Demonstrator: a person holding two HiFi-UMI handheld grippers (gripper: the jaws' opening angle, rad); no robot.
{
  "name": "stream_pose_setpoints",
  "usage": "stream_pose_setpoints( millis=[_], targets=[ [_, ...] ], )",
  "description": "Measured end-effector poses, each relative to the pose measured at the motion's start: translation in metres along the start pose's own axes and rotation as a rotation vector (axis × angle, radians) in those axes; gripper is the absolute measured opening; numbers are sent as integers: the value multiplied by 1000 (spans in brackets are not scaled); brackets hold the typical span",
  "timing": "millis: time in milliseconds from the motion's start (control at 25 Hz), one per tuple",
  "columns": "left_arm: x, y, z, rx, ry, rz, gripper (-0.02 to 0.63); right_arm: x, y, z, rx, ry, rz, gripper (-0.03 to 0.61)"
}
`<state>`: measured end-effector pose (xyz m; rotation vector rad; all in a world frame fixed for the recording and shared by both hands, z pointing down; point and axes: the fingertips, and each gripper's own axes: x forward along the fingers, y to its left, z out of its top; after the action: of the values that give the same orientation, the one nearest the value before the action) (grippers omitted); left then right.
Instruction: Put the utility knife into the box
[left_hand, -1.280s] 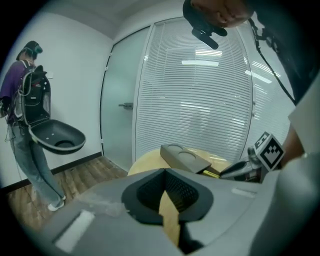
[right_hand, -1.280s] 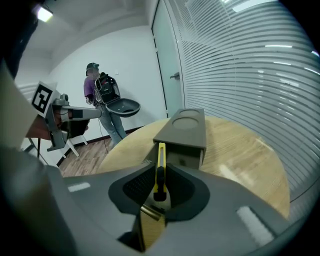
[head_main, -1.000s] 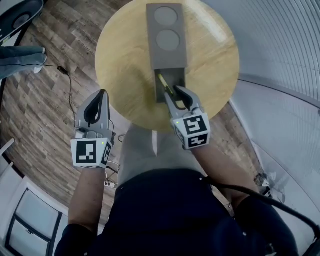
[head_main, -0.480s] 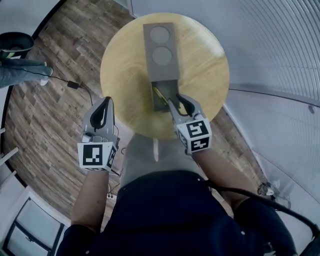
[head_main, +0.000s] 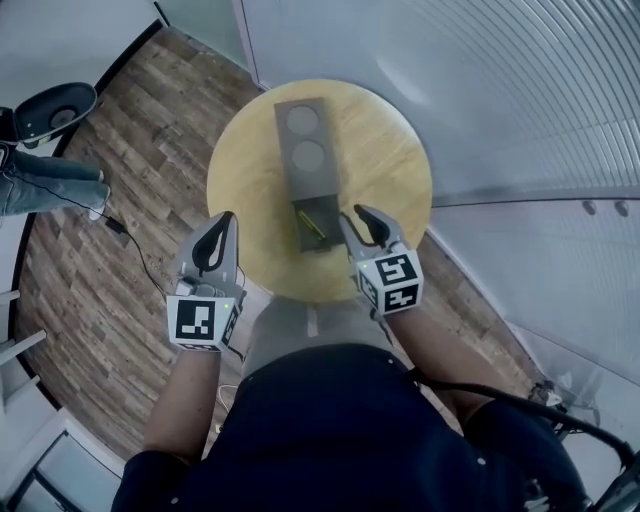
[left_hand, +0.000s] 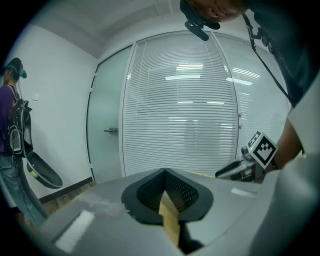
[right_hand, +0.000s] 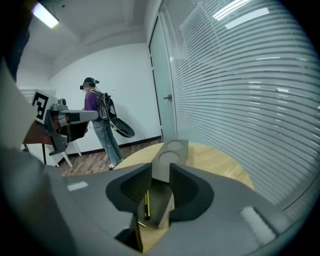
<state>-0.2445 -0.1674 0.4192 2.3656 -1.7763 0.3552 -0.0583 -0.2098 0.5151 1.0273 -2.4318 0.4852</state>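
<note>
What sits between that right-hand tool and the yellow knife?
Only the wall of the box. In the head view the open right tool hangs just right of the box, and the utility knife lies inside it.

Nothing legible anywhere in view: no words, brand names, labels or numbers. Only coded black-and-white square patterns, printed on the flat faces at the back of the left tongs (head_main: 222, 218) and of the right tongs (head_main: 357, 213), seen from the head view. Blocky shapes, not letters or digits. Same kind of pattern on the right tongs in the left gripper view and on the left tongs in the right gripper view, equally unreadable as text.
</note>
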Motion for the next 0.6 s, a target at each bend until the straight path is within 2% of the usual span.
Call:
stream_pose_setpoints(
  millis=[240,440,600],
  targets=[
    [-11,-1,30,32,-40,-5,3,-26,-1,28,-11,-63,-30,120],
    [-13,-10,57,66,-96,-4,3,-51,-23,52,-29,-123,-71,117],
    [-17,-22,83,79,-151,1,3,-81,-30,74,-42,-204,-75,64]
  ],
)
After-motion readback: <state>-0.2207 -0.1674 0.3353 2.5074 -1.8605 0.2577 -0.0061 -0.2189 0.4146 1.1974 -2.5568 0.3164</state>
